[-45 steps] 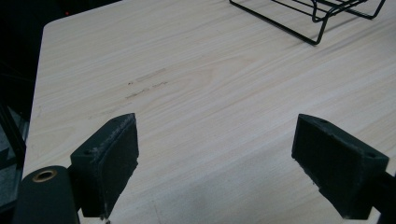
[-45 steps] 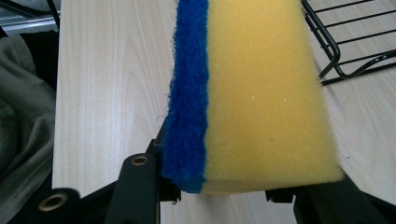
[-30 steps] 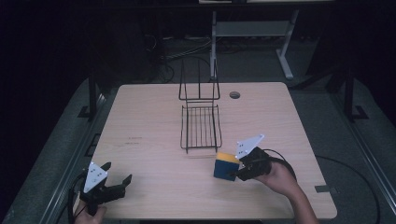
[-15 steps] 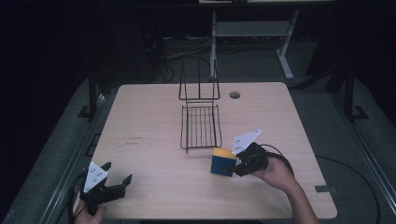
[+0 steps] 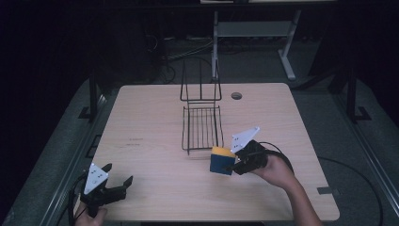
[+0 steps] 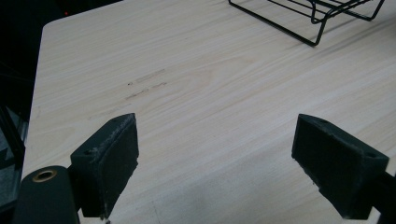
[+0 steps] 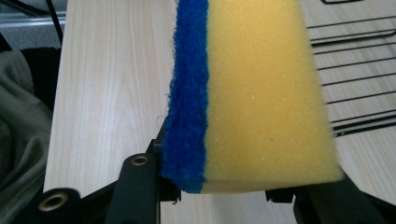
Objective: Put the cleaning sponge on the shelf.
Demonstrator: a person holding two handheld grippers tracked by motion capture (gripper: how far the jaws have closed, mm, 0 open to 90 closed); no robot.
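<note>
Here, the sponge (image 5: 221,160) is clamped in the right gripper (image 5: 239,163) just near of the wire rack (image 5: 202,127), seemingly for racking, while the left gripper (image 5: 118,185) is held idle near-left, jaws apart.

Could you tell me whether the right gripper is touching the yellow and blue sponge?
Touching. In the right gripper view the sponge sits clamped between the right gripper's two black jaws, and the high view shows it held at the gripper's tip near the wire rack.

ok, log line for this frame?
right tool: shut on sponge | sponge: near wire rack front edge | left tool: open, empty, table corner
</note>
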